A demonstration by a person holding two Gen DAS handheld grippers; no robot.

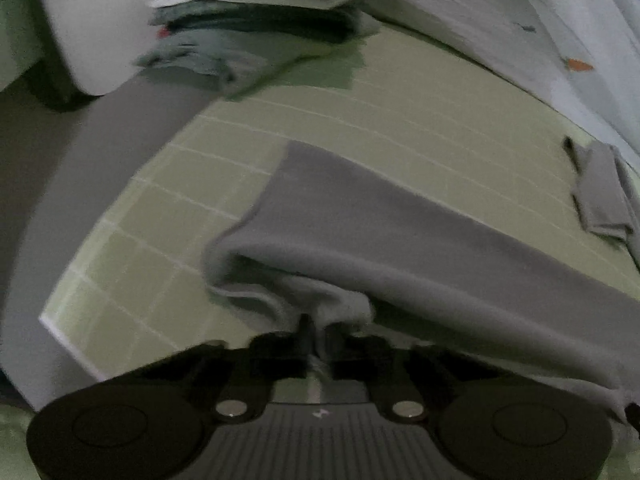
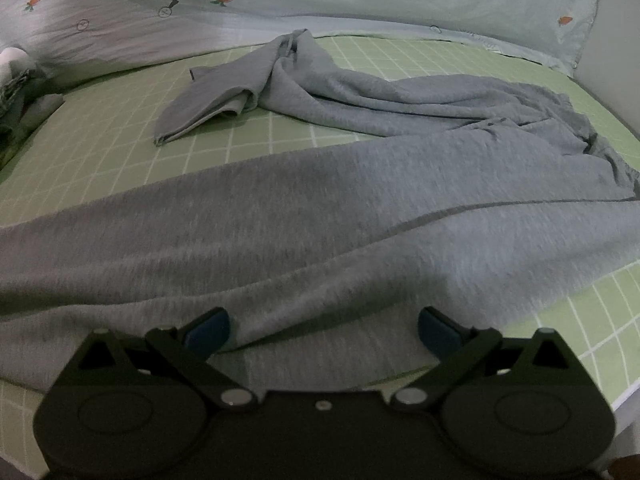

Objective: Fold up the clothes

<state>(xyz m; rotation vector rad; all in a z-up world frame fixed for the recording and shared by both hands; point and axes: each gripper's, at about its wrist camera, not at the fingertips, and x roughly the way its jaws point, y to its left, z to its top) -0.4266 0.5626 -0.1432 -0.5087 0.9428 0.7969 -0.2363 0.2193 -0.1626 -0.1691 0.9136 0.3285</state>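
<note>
Left tongs [image 1: 316,334], pressed together, pinch the hem of the grey knit sweatpants [image 1: 400,240], which lie across the green grid-patterned bed sheet [image 1: 168,232]; I hold this leg end so the fabric can be drawn flat. Right tongs [image 2: 323,330] are spread, their blue pads [image 2: 208,330] poised low over the leg, apparently ready to take a second hold. Both grippers point forward, nearly level with the bed. Folded clothes stack [image 1: 256,12] waits beyond.

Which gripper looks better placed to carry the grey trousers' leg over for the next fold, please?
Probably the left gripper: its jaws are already shut on the grey trousers. The right gripper sits open over the fabric, gripping nothing.
</note>
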